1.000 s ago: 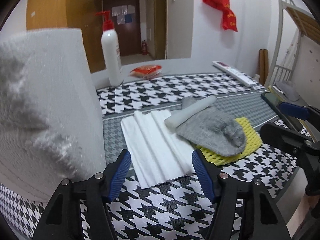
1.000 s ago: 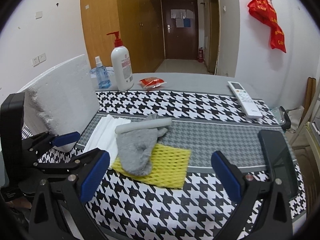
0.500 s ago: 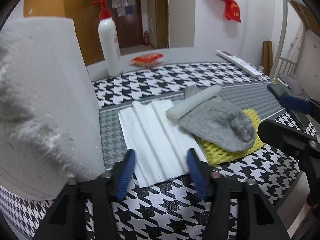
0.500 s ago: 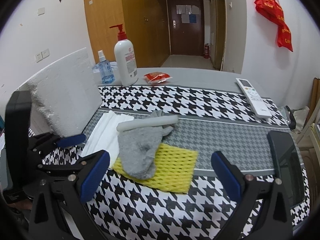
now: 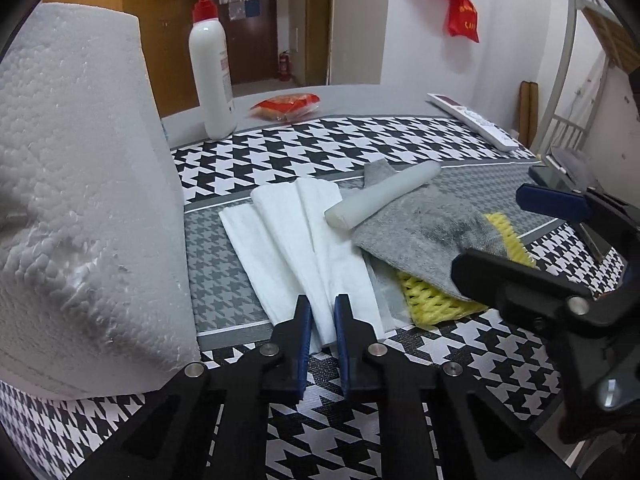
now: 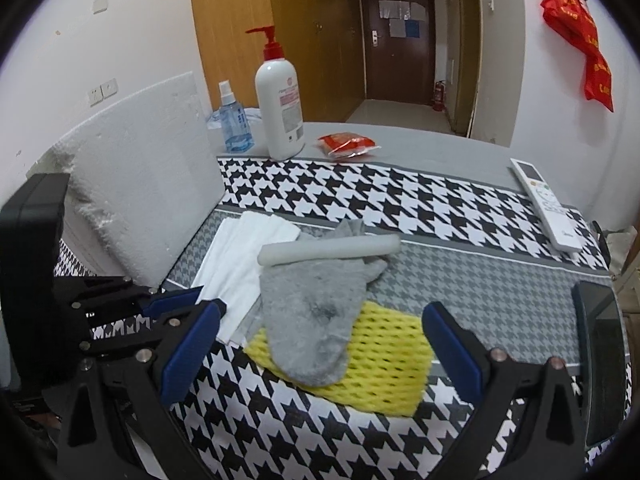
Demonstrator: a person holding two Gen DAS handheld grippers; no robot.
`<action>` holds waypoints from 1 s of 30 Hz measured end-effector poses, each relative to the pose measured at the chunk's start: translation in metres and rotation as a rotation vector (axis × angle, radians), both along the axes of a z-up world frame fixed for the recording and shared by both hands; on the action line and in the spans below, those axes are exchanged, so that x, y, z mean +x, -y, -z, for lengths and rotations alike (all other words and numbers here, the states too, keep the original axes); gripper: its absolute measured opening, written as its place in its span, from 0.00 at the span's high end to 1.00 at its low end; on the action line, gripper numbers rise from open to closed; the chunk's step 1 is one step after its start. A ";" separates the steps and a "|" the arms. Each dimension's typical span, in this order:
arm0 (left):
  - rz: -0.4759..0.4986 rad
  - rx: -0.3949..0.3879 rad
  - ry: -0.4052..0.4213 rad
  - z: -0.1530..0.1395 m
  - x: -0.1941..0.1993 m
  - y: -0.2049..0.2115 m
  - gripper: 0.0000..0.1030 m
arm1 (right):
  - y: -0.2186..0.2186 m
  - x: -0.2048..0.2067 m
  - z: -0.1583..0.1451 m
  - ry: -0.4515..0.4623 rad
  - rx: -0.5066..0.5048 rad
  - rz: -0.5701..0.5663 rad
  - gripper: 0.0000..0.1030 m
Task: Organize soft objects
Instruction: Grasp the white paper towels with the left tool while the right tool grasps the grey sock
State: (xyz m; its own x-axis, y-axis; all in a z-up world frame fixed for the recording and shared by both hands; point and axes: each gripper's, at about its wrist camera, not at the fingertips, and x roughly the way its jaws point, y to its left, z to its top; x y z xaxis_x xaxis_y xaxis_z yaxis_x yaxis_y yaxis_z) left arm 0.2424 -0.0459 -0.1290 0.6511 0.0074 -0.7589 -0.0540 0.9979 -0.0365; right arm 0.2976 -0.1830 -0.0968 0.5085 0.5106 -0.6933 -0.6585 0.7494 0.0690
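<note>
Lying flat: white cloth [image 5: 308, 240], pleated, on the grey band of the houndstooth table cover [image 5: 400, 148].
Cloth axis: long folds run from the near table edge away toward the far side, fanning slightly at the far end.
Cloth near edge: sits between the blue pads of the left gripper [image 5: 322, 320]; pads are drawn close with a strip of cloth in the narrow gap, apparently pinching it.
Cloth right edge: overlapped by the grey sock [image 6: 320, 312] and the foam tube [image 6: 328, 250].
Sock: lies on the yellow mesh [image 6: 384, 360]; toe toward the near edge, cuff toward the far side under the tube.
Tube axis: crosswise in the right wrist view, resting across the sock cuff and touching the cloth.
Mesh: flat, near the front table edge, partly under the sock.
Right gripper [image 6: 320, 340]: jaws spread wide, holding nothing, hovering near the front edge above sock and mesh.
Left side: foam block [image 5: 80, 180] stands just beside the cloth; tight room there.
Far side: pump bottle [image 6: 280, 108], spray bottle [image 6: 234, 120], red packet [image 6: 348, 144], well apart from the pile.
Right side: remote [image 6: 546, 204] and phone [image 6: 600, 360] near the table edge; open cover between them and the mesh.
</note>
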 end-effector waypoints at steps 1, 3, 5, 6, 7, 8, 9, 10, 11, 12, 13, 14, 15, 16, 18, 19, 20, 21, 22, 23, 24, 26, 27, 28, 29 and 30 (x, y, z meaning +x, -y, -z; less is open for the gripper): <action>0.001 0.001 0.000 0.000 0.000 0.000 0.91 | 0.000 0.000 0.000 -0.003 0.001 -0.005 0.01; 0.003 0.008 0.000 0.000 0.000 0.001 0.92 | -0.002 0.002 0.003 -0.014 0.000 -0.008 0.01; 0.006 0.009 0.000 0.000 0.000 0.002 0.93 | -0.004 0.004 0.005 -0.022 -0.004 -0.014 0.04; 0.006 0.007 0.000 0.000 0.000 0.001 0.93 | -0.004 0.005 0.006 -0.030 -0.005 -0.015 0.10; 0.006 0.005 0.000 0.000 0.000 0.001 0.93 | -0.005 0.005 0.006 -0.035 -0.008 -0.019 0.20; 0.007 0.005 0.000 0.000 0.000 0.001 0.93 | -0.005 0.006 0.007 -0.037 -0.011 -0.017 0.24; 0.008 0.005 0.001 0.000 0.000 0.001 0.93 | -0.005 0.006 0.008 -0.038 -0.020 -0.015 0.29; 0.009 0.004 0.002 0.000 0.000 0.001 0.93 | -0.006 0.007 0.009 -0.040 -0.024 -0.018 0.32; 0.009 0.004 0.002 0.000 0.000 0.001 0.93 | -0.006 0.008 0.011 -0.050 -0.025 -0.014 0.33; 0.009 0.001 0.003 0.000 0.000 0.001 0.93 | -0.006 0.008 0.012 -0.055 -0.028 -0.012 0.39; 0.007 0.000 0.001 0.000 0.000 0.001 0.93 | -0.006 0.009 0.014 -0.059 -0.039 -0.014 0.48; 0.006 -0.002 0.001 0.000 0.000 0.000 0.94 | -0.006 0.009 0.015 -0.062 -0.043 -0.010 0.51; 0.005 -0.002 0.001 0.000 0.000 0.000 0.94 | -0.006 0.010 0.016 -0.066 -0.047 -0.008 0.54; 0.005 -0.001 0.001 0.000 0.000 0.001 0.94 | -0.006 0.010 0.018 -0.071 -0.057 -0.008 0.58; 0.006 0.001 0.002 0.000 -0.001 0.001 0.94 | -0.006 0.010 0.020 -0.074 -0.060 -0.005 0.68; 0.006 0.000 0.003 0.000 -0.001 0.001 0.94 | -0.005 0.010 0.020 -0.073 -0.060 -0.005 0.75; 0.006 0.000 0.004 0.000 -0.001 0.001 0.94 | -0.004 0.010 0.019 -0.070 -0.056 -0.002 0.80; 0.005 0.001 0.006 0.000 -0.001 0.001 0.94 | -0.004 0.009 0.018 -0.066 -0.053 -0.004 0.88; 0.006 0.001 0.009 0.000 -0.002 0.001 0.94 | -0.003 0.008 0.017 -0.059 -0.048 -0.006 0.88; 0.008 0.002 0.015 -0.001 -0.002 0.001 0.94 | -0.001 0.007 0.014 -0.055 -0.039 -0.005 0.88; 0.012 0.005 0.022 -0.003 -0.003 0.002 0.94 | 0.000 0.007 0.011 -0.049 -0.029 -0.007 0.88; 0.015 0.008 0.042 -0.007 -0.005 0.001 0.95 | 0.004 0.004 0.005 -0.041 -0.003 -0.013 0.88; 0.016 0.004 0.052 -0.010 -0.007 0.001 0.95 | 0.005 0.004 0.002 -0.039 0.009 -0.018 0.88; 0.018 0.000 0.063 -0.013 -0.008 0.000 0.95 | 0.007 0.003 -0.002 -0.033 0.024 -0.015 0.88; 0.019 0.002 0.074 -0.017 -0.010 -0.001 0.95 | 0.007 0.003 -0.005 -0.026 0.031 -0.012 0.88; 0.018 0.005 0.085 -0.021 -0.011 -0.002 0.95 | 0.009 0.002 -0.010 -0.018 0.041 -0.007 0.88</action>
